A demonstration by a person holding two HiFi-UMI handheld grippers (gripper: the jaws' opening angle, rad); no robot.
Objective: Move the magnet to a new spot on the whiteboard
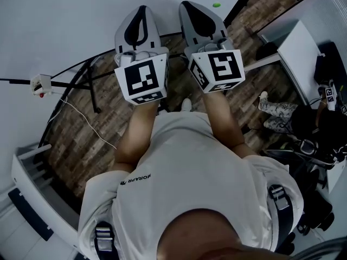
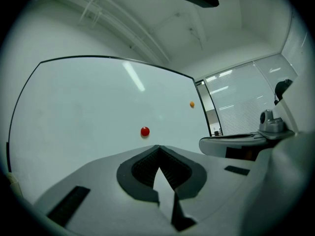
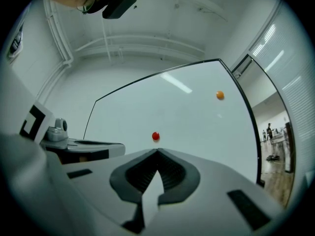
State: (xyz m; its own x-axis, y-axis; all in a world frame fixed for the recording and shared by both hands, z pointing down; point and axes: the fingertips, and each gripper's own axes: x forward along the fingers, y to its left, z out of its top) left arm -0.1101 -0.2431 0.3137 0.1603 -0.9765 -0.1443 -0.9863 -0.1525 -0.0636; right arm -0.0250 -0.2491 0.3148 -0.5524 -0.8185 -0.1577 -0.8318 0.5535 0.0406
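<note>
2 empty: left tool (image 2: 158,149), right tool (image 3: 157,152) fully closed; red magnet (image 2: 144,131) on whiteboard (image 2: 88,112).

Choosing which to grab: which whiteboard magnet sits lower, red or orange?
The red magnet: it sits low, about mid-board. The orange magnet is clearly higher, close to the whiteboard's right edge.

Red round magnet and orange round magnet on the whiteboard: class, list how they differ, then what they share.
The red round magnet sits lower on the whiteboard than the orange round magnet. The orange one is near the board's right edge, the red one nearer its middle. Their colours differ, red against orange. Shared: both are small, round and stuck to the board.
</note>
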